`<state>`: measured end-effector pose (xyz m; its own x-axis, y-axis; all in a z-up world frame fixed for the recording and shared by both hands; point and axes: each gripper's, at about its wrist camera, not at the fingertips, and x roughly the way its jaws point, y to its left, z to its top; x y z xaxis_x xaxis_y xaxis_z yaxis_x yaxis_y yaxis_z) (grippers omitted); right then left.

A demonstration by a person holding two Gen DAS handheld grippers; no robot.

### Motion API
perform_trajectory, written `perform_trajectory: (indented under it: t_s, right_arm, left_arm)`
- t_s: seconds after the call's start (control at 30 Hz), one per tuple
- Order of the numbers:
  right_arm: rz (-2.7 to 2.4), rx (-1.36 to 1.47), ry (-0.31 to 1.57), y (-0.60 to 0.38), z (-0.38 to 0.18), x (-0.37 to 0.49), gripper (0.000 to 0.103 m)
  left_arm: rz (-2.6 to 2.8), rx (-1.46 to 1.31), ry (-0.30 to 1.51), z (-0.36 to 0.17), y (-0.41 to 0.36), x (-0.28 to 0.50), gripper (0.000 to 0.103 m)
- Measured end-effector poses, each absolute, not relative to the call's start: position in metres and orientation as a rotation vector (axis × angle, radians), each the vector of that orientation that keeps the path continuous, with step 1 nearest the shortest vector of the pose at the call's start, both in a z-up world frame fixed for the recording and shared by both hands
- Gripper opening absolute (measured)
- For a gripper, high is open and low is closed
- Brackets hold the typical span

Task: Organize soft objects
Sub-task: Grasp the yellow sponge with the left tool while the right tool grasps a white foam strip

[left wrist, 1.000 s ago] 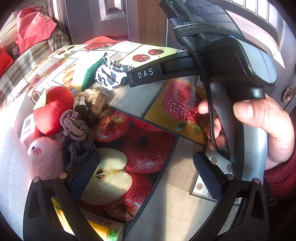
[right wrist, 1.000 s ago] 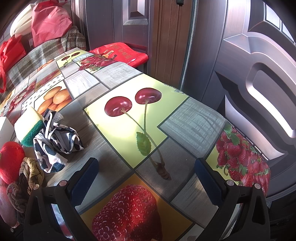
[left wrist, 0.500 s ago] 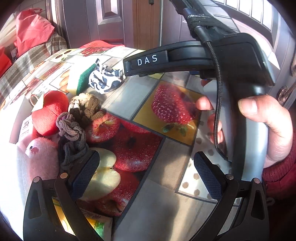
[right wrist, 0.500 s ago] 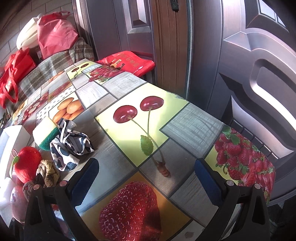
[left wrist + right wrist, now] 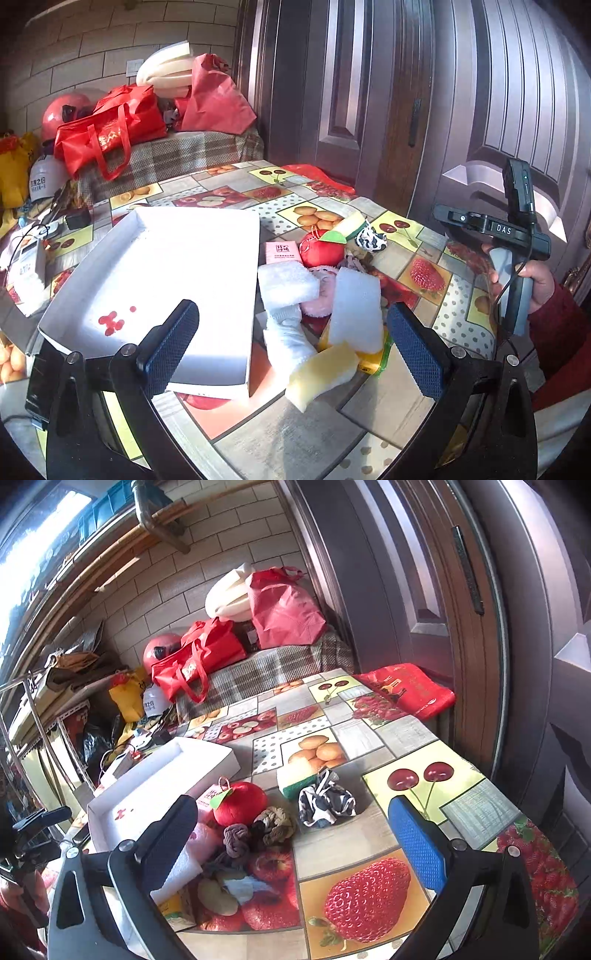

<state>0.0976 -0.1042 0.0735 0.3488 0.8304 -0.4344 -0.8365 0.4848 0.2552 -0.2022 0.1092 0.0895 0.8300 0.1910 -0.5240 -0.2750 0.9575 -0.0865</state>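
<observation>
A white box (image 5: 177, 258) lies open on the fruit-print table; it also shows in the right wrist view (image 5: 155, 786). Beside it is a heap of soft things: a red plush apple (image 5: 321, 251) (image 5: 240, 803), white foam pieces (image 5: 354, 310), a yellow sponge (image 5: 321, 373), a pink plush (image 5: 323, 295), knotted cords (image 5: 258, 834), a black-and-white cloth (image 5: 325, 803) and a green-backed sponge (image 5: 295, 779). My left gripper (image 5: 291, 347) is open and empty, raised above the box edge and foam. My right gripper (image 5: 291, 849) is open and empty above the cords.
Red bags (image 5: 107, 129) and a helmet (image 5: 62, 110) sit on a plaid-covered surface behind the table. A dark door (image 5: 369, 92) stands to the right. A red bag (image 5: 406, 690) hangs at the table's far edge. Cables and small devices (image 5: 33, 254) lie left of the box.
Both grippers have pulled back and risen well above the table, so the white box and the whole heap now show. Both stayed open and empty.
</observation>
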Motion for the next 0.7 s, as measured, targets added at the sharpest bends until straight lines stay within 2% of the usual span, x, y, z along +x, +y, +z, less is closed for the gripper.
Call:
perform_trajectory:
  t_s: [0.2,0.27,0.37,0.47,0.53,0.57,0.6,0.67,0.7]
  right_arm:
    - [1.305,-0.103,0.736,-0.075,0.054,0.059,0.103]
    - [1.361,-0.111,0.785,-0.067,0.049,0.053,0.103]
    - [1.432,-0.087,0.906,-0.055,0.038,0.048,0.102]
    - [1.476,-0.057,1.025,-0.04,0.026,0.046,0.09]
    - [1.503,-0.034,1.077,-0.033,0.02,0.045,0.087]
    - [1.512,-0.027,1.098,-0.029,0.017,0.044,0.079]
    - [1.519,-0.024,1.118,-0.025,0.015,0.043,0.06]
    - [1.503,-0.03,1.122,-0.023,0.013,0.042,0.033]
    - [1.497,-0.031,1.106,-0.023,0.014,0.042,0.032]
  left_arm:
    - [0.219,-0.124,0.662,0.049,0.096,-0.203,0.091]
    - [0.192,-0.12,0.682,0.043,0.091,-0.198,0.083]
    - [0.15,-0.101,0.689,0.04,0.085,-0.189,0.081]
    - [0.141,-0.077,0.713,0.036,0.082,-0.177,0.073]
    - [0.134,-0.079,0.727,0.032,0.082,-0.17,0.072]
    - [0.127,-0.079,0.738,0.03,0.081,-0.167,0.062]
    - [0.125,-0.077,0.754,0.027,0.082,-0.165,0.044]
    - [0.135,-0.061,0.748,0.024,0.08,-0.165,0.036]
    - [0.123,-0.064,0.742,0.026,0.08,-0.168,0.03]
